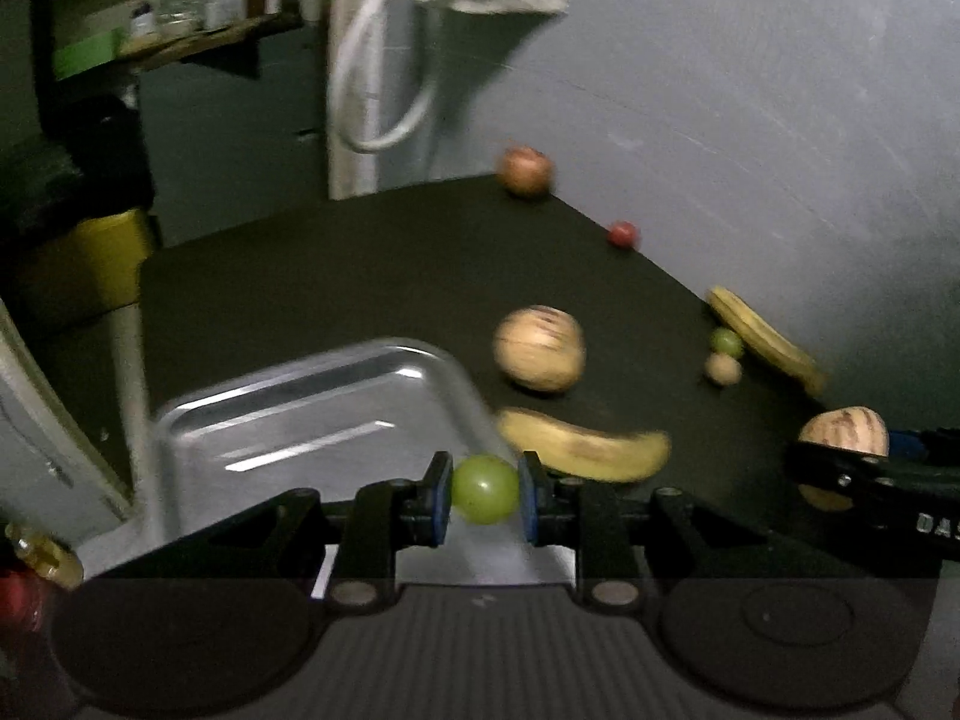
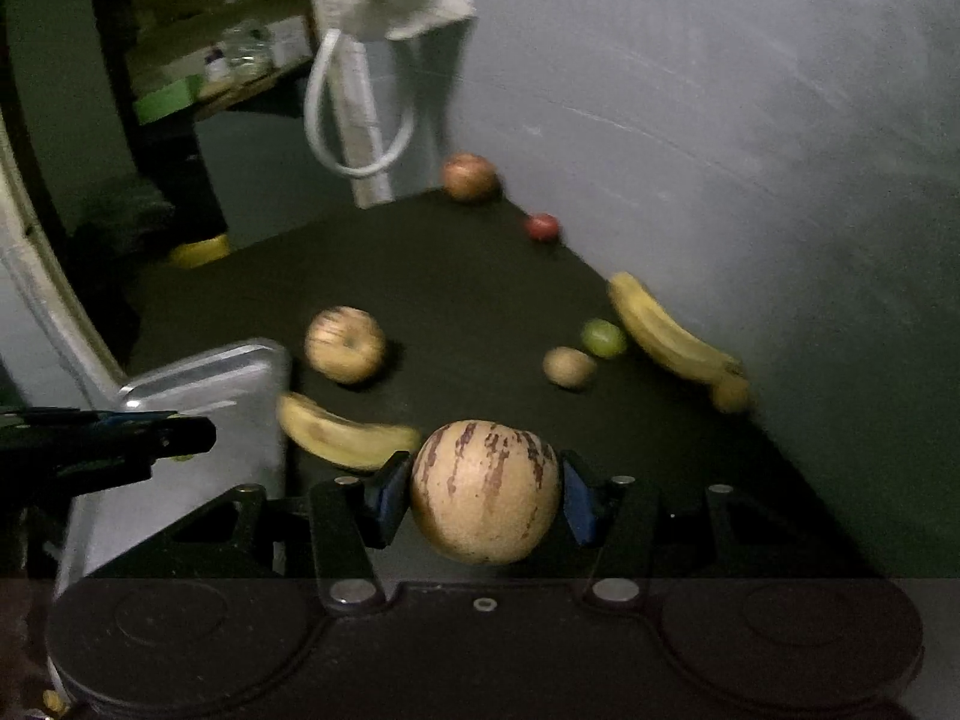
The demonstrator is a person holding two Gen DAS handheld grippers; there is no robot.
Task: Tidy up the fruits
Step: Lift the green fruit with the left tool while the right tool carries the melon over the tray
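Fruit is in both grips: the left hand-held gripper (image 1: 485,491) pinches a green grape (image 1: 485,489) over the tray (image 1: 288,420); the right hand-held gripper (image 2: 485,495) clamps a striped melon (image 2: 485,492) just right of it. Carry each over the tray's middle, lower, then release. Tray looks empty; bananas and other fruit lie on the desk (image 1: 360,276).

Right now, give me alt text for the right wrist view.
The right gripper holds a tan, purple-streaked round fruit above a dark table. Beyond lie bananas, smaller fruits and a metal tray at left.
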